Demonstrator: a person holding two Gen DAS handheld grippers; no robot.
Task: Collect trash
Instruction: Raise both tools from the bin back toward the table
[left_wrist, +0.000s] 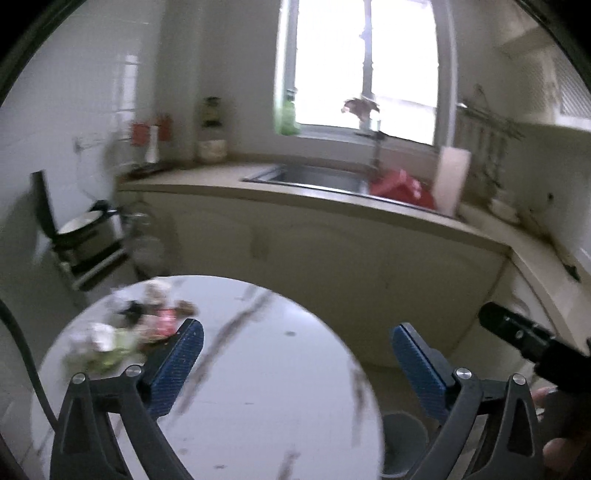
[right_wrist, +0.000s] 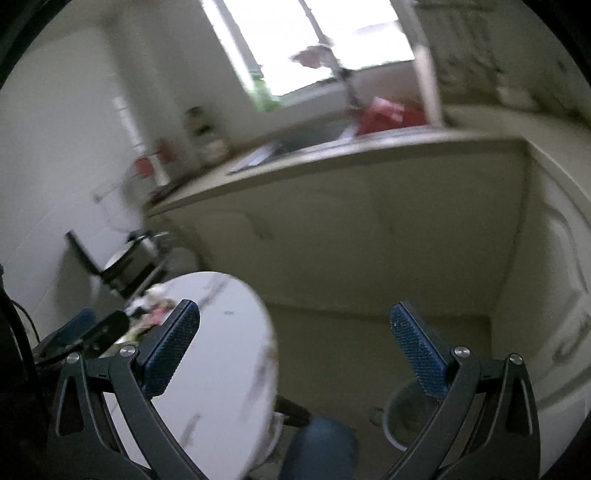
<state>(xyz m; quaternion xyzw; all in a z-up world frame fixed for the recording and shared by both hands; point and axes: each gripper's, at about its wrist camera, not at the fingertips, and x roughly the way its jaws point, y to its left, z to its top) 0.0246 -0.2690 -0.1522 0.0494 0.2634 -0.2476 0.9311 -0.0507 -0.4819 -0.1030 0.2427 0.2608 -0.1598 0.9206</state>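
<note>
— What do you see from the left wrist camera?

— The left gripper (left_wrist: 295, 354) is held above a round white marble-patterned table (left_wrist: 258, 387), its blue-padded fingers (left_wrist: 177, 365) spread wide with nothing between them. The trash (left_wrist: 129, 332) lies in a blurred heap of wrappers and scraps on the far left part of the tabletop, just beside the left finger's tip. Beyond the table runs a beige counter (left_wrist: 332, 199) with a steel sink (left_wrist: 310, 177), something red (left_wrist: 402, 188) at the sink's right end, and a pale cutting board (left_wrist: 452, 177) standing upright next to it. A bright window (left_wrist: 365, 66) is behind, with a green bottle (left_wrist: 286, 114) on the sill. A grey bin (left_wrist: 404, 439) sits on the floor under the table's right edge. The right gripper's dark body (left_wrist: 517, 336) pokes in from the right.

— And the right wrist camera?

— The right gripper (right_wrist: 295, 350) is off the table's right side, over the floor, fingers (right_wrist: 417, 354) likewise wide apart and empty. The table (right_wrist: 221, 350) fills the lower left, and the trash pile (right_wrist: 155, 306) is at its far edge, near the left finger's tip. The left gripper (right_wrist: 88, 332) shows low on the left, close to the pile. The grey bin (right_wrist: 406, 417) is on the floor, partly behind the right finger. A knee in blue jeans (right_wrist: 321, 446) is at the bottom.
</note>
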